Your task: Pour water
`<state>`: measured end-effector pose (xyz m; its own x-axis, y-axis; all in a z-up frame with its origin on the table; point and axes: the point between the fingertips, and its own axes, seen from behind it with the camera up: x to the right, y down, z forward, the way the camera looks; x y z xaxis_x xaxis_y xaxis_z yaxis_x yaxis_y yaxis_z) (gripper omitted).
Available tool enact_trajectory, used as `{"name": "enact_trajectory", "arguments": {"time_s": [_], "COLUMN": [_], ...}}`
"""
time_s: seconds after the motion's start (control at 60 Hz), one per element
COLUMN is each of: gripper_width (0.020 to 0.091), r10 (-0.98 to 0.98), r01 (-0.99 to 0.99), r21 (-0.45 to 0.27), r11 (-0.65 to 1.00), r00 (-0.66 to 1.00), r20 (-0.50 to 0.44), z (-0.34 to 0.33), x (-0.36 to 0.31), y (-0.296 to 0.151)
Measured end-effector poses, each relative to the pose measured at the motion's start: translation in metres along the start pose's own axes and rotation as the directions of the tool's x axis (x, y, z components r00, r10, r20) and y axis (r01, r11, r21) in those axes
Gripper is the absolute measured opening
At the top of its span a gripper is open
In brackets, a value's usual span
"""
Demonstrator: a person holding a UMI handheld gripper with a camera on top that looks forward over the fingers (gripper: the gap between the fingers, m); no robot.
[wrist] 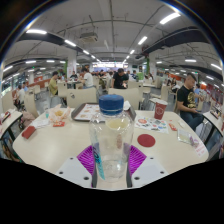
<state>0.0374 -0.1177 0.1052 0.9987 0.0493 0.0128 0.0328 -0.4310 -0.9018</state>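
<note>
Item: bottle (111,128), blue cap on, upright on the table (60,150). My tongs (111,160) pinched it, both pads against its sides. Step, as I judged: gripped, pour not begun. Next called for lifting it and finding a vessel; none was identifiable.

One bottle (111,128) (blue-capped), one tray (88,111).

The gripper (111,158) shows at the bottom centre of the frame, pointing forward and level. Its two fingers reach in from lower left and lower right, each with a purple pad (87,158) on the inner face. The pads sit against either side of a clear bottle (111,132), which stands upright between them, gripped from both sides.
</note>
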Motion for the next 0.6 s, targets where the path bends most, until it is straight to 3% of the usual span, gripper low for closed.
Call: {"name": "enact_trajectory", "arguments": {"time_s": [0.15, 0.267, 0.35, 0.417, 0.6], "gripper_width": [0.0385, 0.0387, 0.0385, 0.0385, 0.0385], "r10": [0.109, 0.331, 0.553, 0.728, 0.94], "r01": [-0.116, -0.349, -0.575, -0.743, -0.933], "r21": [0.052, 0.038, -0.027, -0.121, -0.323], "r11": [0.992, 0.936, 0.817, 0.658, 0.159], "r00": [0.986, 0.914, 0.771, 0.587, 0.044], "r20": [0.124, 0.235, 0.316, 0.353, 0.337], "z": [0.019, 0.04, 0.057, 0.074, 0.113], "x": [-0.054, -0.093, -0.11, -0.121, -0.126], "y": [-0.061, -0.111, -0.142, -0.157, -0.172]}}
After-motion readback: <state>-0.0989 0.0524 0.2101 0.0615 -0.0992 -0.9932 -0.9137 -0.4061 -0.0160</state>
